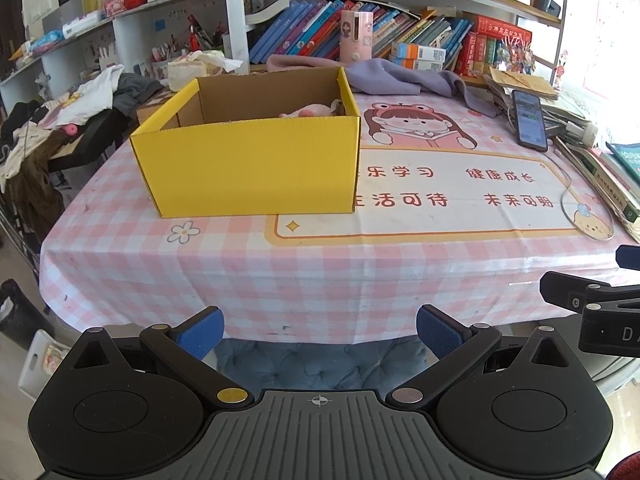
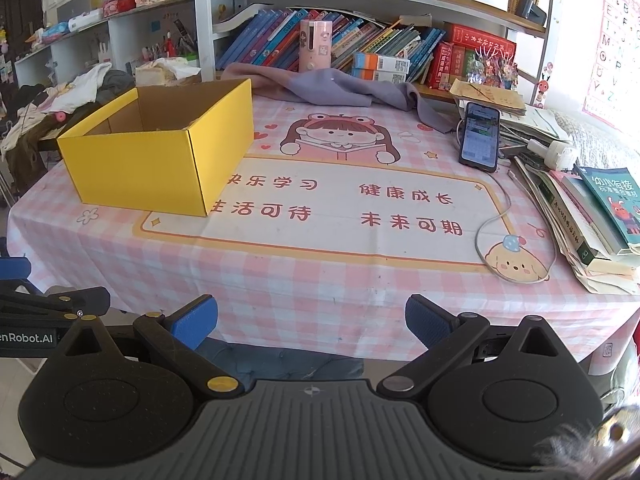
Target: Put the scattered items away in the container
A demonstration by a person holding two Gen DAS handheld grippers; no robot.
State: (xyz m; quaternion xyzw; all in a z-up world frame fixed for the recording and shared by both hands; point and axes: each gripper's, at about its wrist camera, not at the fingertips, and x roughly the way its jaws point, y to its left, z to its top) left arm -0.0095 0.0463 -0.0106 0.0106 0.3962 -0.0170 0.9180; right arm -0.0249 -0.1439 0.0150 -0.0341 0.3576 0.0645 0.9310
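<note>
A yellow box (image 1: 248, 168) sits on the table (image 1: 320, 280) with a pink item (image 1: 308, 111) already inside, no loose items left nearby, while left gripper (image 1: 319, 330) and right gripper (image 2: 311, 322) hover with fingers spread, empty.

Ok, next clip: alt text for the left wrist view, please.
An open yellow cardboard box sits on a pink checked tablecloth, with something pink just visible inside. The left tool hangs open and empty at the table's near edge. A phone and a purple cloth lie beyond, before crowded bookshelves.
</note>
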